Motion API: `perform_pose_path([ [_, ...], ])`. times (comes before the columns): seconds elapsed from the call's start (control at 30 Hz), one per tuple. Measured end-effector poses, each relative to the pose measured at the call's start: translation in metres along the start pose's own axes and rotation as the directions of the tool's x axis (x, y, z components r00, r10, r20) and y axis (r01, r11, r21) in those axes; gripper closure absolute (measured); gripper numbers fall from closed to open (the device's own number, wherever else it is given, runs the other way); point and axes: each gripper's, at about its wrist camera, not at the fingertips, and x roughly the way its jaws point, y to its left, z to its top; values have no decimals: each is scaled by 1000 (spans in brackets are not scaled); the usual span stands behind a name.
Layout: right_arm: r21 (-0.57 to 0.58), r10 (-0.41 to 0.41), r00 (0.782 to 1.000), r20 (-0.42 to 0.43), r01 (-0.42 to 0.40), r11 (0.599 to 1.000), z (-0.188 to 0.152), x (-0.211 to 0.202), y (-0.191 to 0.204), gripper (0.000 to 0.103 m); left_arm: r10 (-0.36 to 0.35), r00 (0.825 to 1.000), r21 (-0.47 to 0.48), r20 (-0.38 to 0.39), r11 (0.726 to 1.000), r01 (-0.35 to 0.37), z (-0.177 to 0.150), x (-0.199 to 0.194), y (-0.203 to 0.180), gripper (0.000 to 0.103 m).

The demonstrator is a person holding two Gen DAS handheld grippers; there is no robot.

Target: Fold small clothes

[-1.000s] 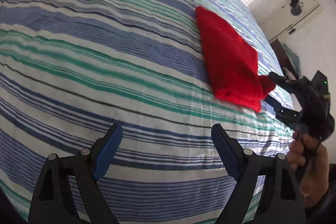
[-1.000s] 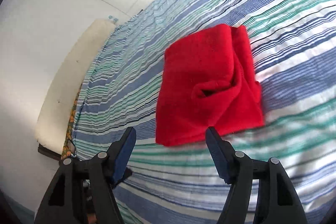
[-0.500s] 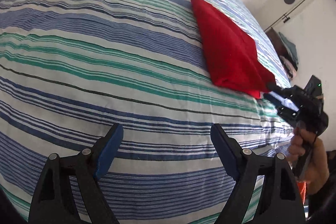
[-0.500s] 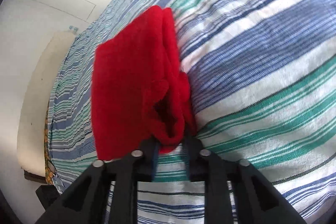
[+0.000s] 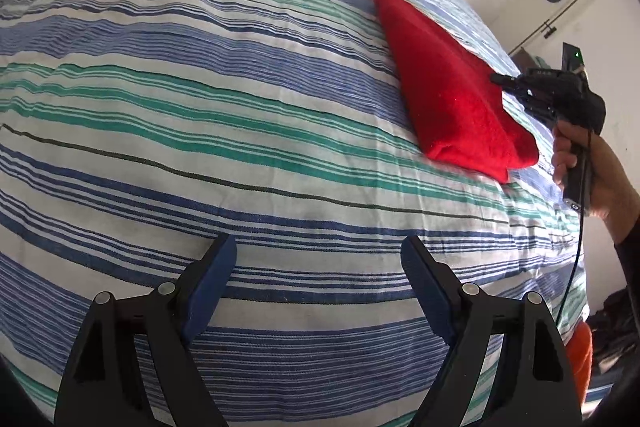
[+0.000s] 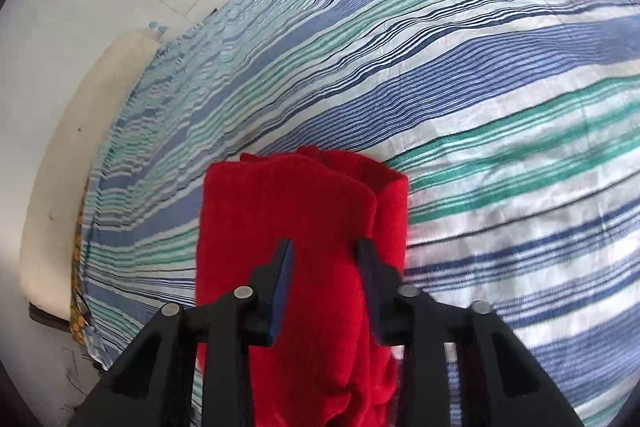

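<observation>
Bed (image 5: 200,115): covered by a sheet striped blue, green and white, and it fills most of both views. In your right wrist view a cream headboard or cushion (image 6: 72,167) runs along the bed's edge at 9 o'clock, against a white wall.

Red garment (image 5: 452,95): folded, lying on the sheet at about 2 o'clock in your left wrist view. Its near end is thick and rounded; its far end tapers toward 12 o'clock. In your right wrist view the same red garment (image 6: 288,227) sits at 6 o'clock, its folded layers piled between the fingers.

Right hand-held gripper (image 6: 324,251): jaws drawn in narrow, with red cloth between and over the pads. You are clamped on the garment's edge. From the left wrist view its tips meet the garment at 3 o'clock.

Left hand-held gripper (image 5: 316,255): jaws wide apart, nothing between them, above bare sheet at 6 o'clock, well apart from the garment.
</observation>
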Motion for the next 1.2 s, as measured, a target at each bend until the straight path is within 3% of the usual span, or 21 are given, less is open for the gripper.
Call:
perform_pose_path([
  [0.1,-25,-57,995,81,60,998,-1,-14,-5,99,7,1000,11,-2,1000,-7,-1,3,-1,17],
  [0.2,-4,-131,991,-22,131,991,-12,8,-32,98,25,1000,29,-13,999,-25,-2,6,-5,17],
  [0.27,17,-107,994,-11,107,994,-14,3,-38,97,17,1000,33,-9,999,-16,-3,3,-6,17],
  [0.33,20,-94,995,17,94,995,-16,-12,-38,73,19,1000,37,-10,999,-18,-3,3,-6,17],
  [0.37,7,-90,995,30,90,996,-16,-21,-37,69,21,1000,38,-11,999,-20,-3,3,-6,17],
  [0.47,-79,-51,996,74,56,995,-26,-57,-21,69,25,1000,38,-12,999,-25,-3,4,-8,17],
  [0.57,-180,113,992,55,-101,978,-52,-87,9,70,23,1000,43,-16,999,-22,-2,5,-12,17],
  [0.63,-245,212,977,-2,-206,948,-78,-85,29,71,25,999,48,-22,999,-24,-3,4,-15,17],
  [0.67,-278,198,980,-34,-200,940,-92,-76,34,72,23,999,50,-24,999,-22,-3,3,-16,17],
  [0.73,-309,44,995,-94,-71,948,-112,-39,26,77,21,999,53,-25,998,-20,-2,0,-18,17],
  [0.77,-278,-30,992,-123,-5,961,-120,-22,10,82,23,999,56,-26,998,-21,-2,-1,-20,17],
  [0.8,-224,-28,991,-127,-1,975,-125,-16,-6,100,30,999,63,-25,998,-28,0,-3,-23,17],
  [0.9,-153,37,994,-99,-52,987,-123,-35,-14,102,52,999,153,3,987,-51,13,-7,-43,17],
  [1.0,-213,64,996,-64,-76,974,-105,-63,-1,90,-18,1000,190,23,982,13,44,-2,-63,17],
  [1.07,-184,95,995,-20,-97,978,-82,-78,-6,68,-97,995,161,12,982,94,69,8,-70,12],
  [1.1,-146,114,993,8,-112,983,-68,-81,-11,47,-126,992,138,-9,982,126,81,18,-73,11],
  [1.13,-108,128,991,33,-124,986,-53,-81,-17,38,-147,989,114,-31,982,149,92,31,-76,11],
  [1.2,-41,142,989,35,-141,989,-27,-68,-32,37,-164,983,81,-78,982,170,104,57,-78,14],
])
